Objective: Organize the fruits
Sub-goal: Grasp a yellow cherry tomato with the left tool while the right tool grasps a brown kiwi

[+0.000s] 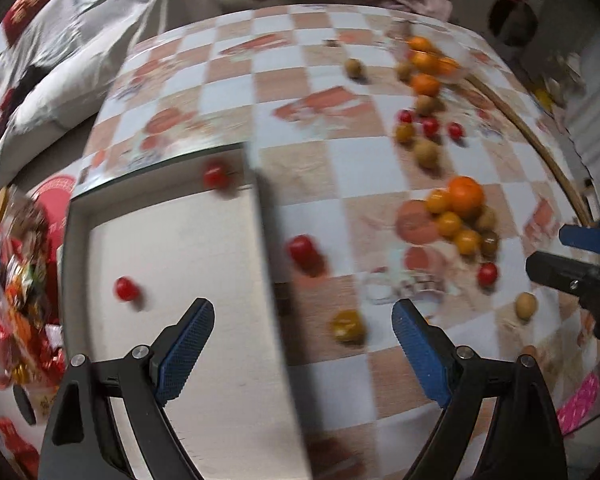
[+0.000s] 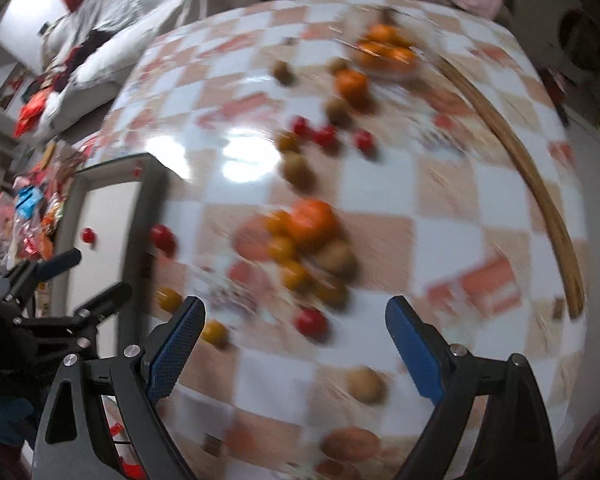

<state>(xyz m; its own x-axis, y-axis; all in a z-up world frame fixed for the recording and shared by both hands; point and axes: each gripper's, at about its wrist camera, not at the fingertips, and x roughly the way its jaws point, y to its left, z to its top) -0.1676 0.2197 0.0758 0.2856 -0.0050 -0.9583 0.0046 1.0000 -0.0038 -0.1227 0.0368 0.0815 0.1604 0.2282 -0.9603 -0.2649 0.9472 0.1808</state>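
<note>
Blue-padded fingers of the left gripper (image 1: 302, 344) stand wide apart and hold nothing in the left wrist view, which is smeared by motion. They hover over the right wall of a shallow pale square tray (image 1: 268, 240) resting on a table under a glossy peach-and-white checked cloth (image 1: 356, 160). Two small red cherry tomatoes (image 1: 125, 289) lie inside the tray; a third red tomato (image 1: 302, 251) sits just outside its wall, and a small yellow tomato (image 1: 347, 325) lies near the right finger. Farther off is a cluster of orange and yellow fruits (image 1: 458, 212).

From the right wrist view, also blurred, the right gripper (image 2: 294, 344) is likewise spread and empty, above a red tomato on the cloth (image 2: 310, 321), with a round tan-brown fruit (image 2: 365, 384) close by.

Judging from this, the step is picking loose tomatoes into the tray. Slow down before closing, centre one fruit between the pads, and squeeze lightly, since round, soft fruit may roll or bruise.
</note>
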